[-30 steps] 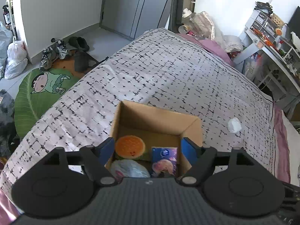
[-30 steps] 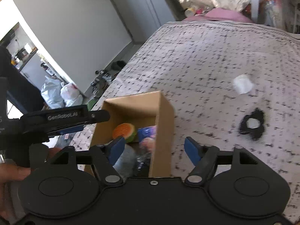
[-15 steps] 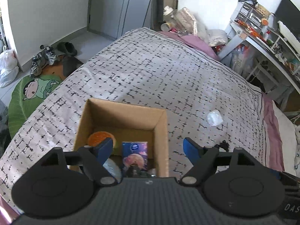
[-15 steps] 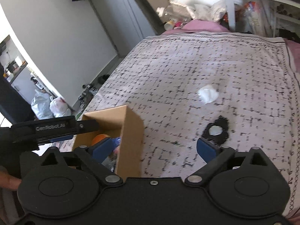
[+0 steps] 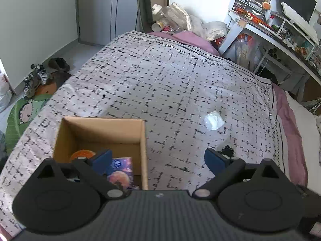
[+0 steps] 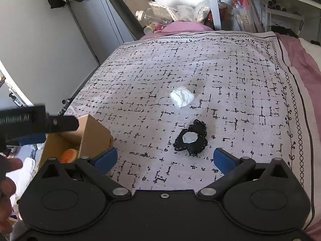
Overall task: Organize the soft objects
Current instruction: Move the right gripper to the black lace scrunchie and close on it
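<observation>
black hand-held gripper (image 6: 38, 124), partial "robot.ai" lettering

box (image 5: 100, 134): matt cardboard | bedcover (image 5: 160, 80): woven cloth | wad (image 6: 182, 96): prob. crumpled paper

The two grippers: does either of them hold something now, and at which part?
Nothing is held. The left gripper and the right gripper are both empty, with jaws opening; the black scrunchie lies free on the bed cover.
</observation>
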`<state>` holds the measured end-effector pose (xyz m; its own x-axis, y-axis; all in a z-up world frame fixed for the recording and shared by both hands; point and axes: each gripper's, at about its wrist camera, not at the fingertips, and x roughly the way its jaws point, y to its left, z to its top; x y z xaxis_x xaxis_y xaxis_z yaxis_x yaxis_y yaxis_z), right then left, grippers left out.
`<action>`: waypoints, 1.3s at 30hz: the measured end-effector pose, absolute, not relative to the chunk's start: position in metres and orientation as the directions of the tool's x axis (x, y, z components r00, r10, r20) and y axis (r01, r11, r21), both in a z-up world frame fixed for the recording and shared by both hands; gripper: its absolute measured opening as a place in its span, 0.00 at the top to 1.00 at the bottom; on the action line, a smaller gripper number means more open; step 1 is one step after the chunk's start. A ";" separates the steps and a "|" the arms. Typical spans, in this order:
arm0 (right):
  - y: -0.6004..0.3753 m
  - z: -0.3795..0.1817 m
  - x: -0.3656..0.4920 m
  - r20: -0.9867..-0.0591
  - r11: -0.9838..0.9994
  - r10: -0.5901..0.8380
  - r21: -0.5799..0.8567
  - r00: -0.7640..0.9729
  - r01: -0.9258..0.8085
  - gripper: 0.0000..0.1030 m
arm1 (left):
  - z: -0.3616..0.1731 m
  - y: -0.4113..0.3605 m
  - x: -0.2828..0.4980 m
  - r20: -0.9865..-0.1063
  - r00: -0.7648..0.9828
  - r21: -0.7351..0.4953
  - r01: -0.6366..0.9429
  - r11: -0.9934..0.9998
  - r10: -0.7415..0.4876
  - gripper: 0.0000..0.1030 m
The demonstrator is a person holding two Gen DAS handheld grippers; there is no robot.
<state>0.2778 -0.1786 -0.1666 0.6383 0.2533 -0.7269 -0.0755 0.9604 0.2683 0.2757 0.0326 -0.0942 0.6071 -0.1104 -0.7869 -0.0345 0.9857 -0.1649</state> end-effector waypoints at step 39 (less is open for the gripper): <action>-0.189 -0.251 0.350 -0.792 0.985 0.165 0.162 0.588 -0.059 0.66 | -0.181 -0.048 0.390 -0.829 0.527 -0.202 0.031 0.979 -0.188 0.08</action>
